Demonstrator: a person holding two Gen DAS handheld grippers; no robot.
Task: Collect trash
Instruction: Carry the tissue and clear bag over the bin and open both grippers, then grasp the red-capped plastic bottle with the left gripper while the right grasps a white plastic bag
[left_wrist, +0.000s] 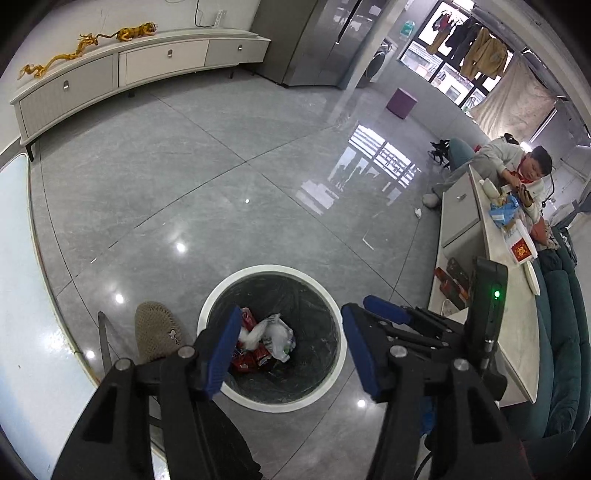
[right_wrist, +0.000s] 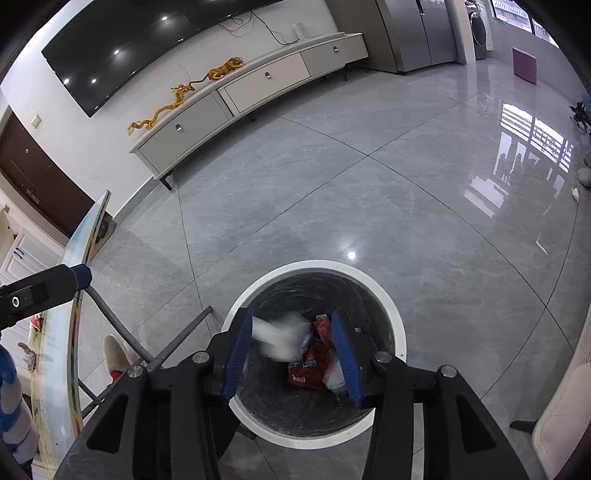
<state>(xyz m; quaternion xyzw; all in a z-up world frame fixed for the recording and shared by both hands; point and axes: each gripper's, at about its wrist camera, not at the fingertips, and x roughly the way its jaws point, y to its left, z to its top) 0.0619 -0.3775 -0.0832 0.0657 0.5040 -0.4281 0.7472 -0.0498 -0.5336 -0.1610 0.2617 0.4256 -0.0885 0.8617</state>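
A round bin with a white rim (left_wrist: 334, 373) and a black liner stands on the floor; it also shows in the right wrist view (right_wrist: 397, 332). Red wrappers (left_wrist: 255, 360) and white plastic (left_wrist: 279, 336) lie inside. My left gripper (left_wrist: 291, 350) is open and empty above the bin. My right gripper (right_wrist: 293, 354) is open above the bin. A blurred white piece of trash (right_wrist: 279, 338) is between its fingers, over the bin; it looks loose in the air. The right gripper's blue fingertip (left_wrist: 386, 308) shows in the left wrist view.
A slippered foot (left_wrist: 157, 330) stands left of the bin. A glass table edge (right_wrist: 79, 295) with metal legs is at left. A low table (left_wrist: 506, 295) with boxes and wrappers, a teal sofa and a seated child (left_wrist: 524, 170) are at right. Small scraps (left_wrist: 417, 212) lie on the floor.
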